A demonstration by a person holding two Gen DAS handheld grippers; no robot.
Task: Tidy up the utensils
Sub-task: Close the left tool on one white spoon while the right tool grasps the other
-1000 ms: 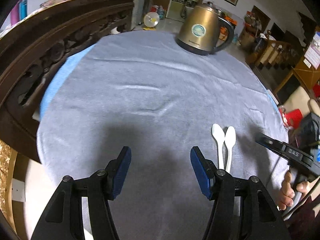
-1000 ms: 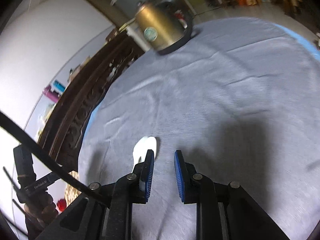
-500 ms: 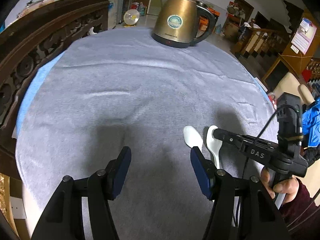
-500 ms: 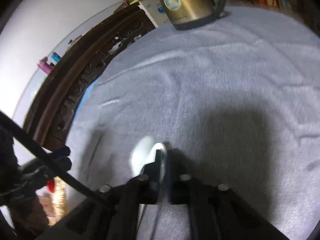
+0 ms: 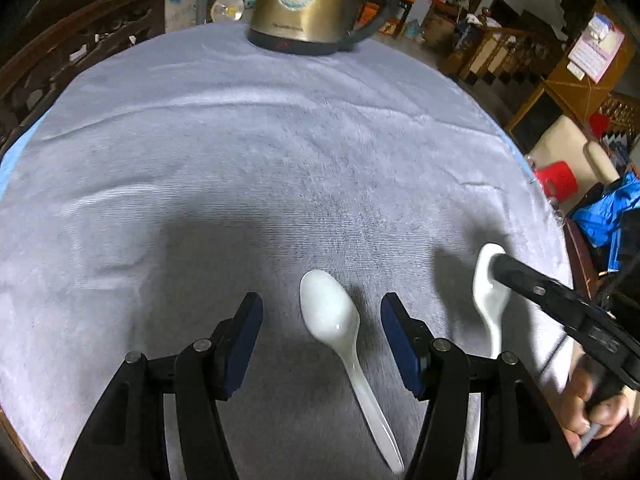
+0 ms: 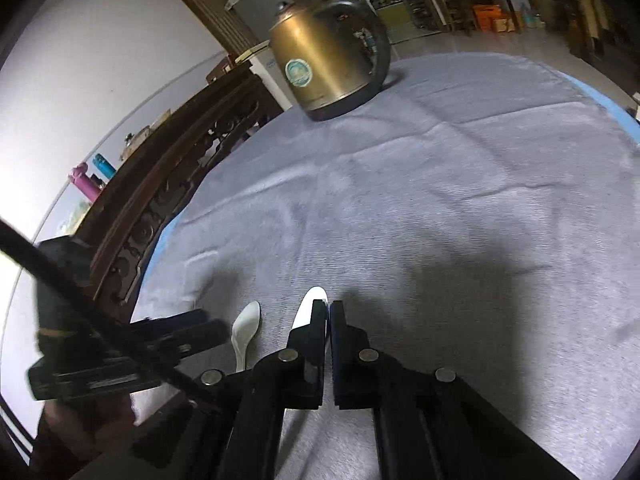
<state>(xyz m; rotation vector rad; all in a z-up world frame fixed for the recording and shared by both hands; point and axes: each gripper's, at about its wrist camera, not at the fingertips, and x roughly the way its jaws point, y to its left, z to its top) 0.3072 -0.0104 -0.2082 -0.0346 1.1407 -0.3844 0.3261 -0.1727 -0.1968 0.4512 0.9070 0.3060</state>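
- Left wrist view: left hand-held gripper stands wide, blue pads either side of a white spoon lying on the grey cloth of the table; pads clear of it, nothing gripped
- Same view, at right: a second white spoon with the black tip of the right hand-held gripper against its bowl; a hand grips that tool's handle. Whether the spoon is lifted or resting cannot be told
- Gold kettle at the far edge of the cloth; carved dark wood furniture at left
- Right wrist view: right hand-held gripper closed to a slit, pinching the second white spoon, its bowl sticking out past the left pad
- Only this view shows the left tool from outside: its black fingers reach in from the left just beside the first spoon
- Kettle upright, well beyond both spoons
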